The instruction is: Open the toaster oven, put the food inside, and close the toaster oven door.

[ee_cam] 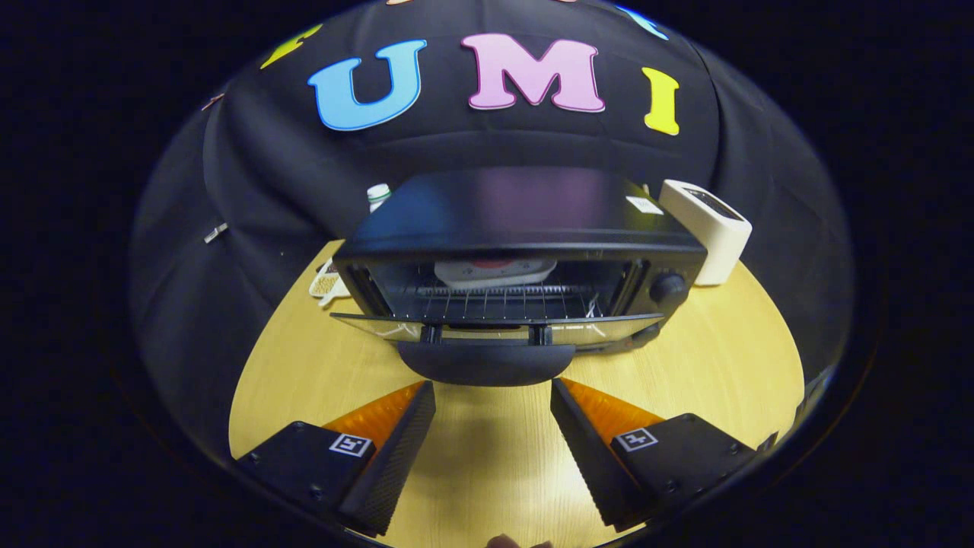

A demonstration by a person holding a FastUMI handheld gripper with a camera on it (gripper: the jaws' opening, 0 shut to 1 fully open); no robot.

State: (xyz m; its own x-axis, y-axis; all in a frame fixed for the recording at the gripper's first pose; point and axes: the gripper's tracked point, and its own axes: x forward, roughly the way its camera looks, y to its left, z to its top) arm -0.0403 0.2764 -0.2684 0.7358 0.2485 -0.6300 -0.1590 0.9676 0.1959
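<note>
Two fingers: your gripper [493,396] is spread wide, grasping nothing, with bare wooden table [487,464] between them.
Toaster oven [517,259]: straight ahead of your fingers, door [494,329] dropped flat, its handle [487,362] just ahead of the tips.
Food [494,271]: on a plate on the rack inside, beyond the door.
White box [711,228]: beyond your right finger, beside the oven.

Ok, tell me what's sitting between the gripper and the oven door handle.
Nothing visible. The gripper is open, fingers spread apart, and the door handle lies just ahead of the fingertips with bare wooden table between them. The door hangs open, and the food already rests on the rack inside the toaster oven.
</note>
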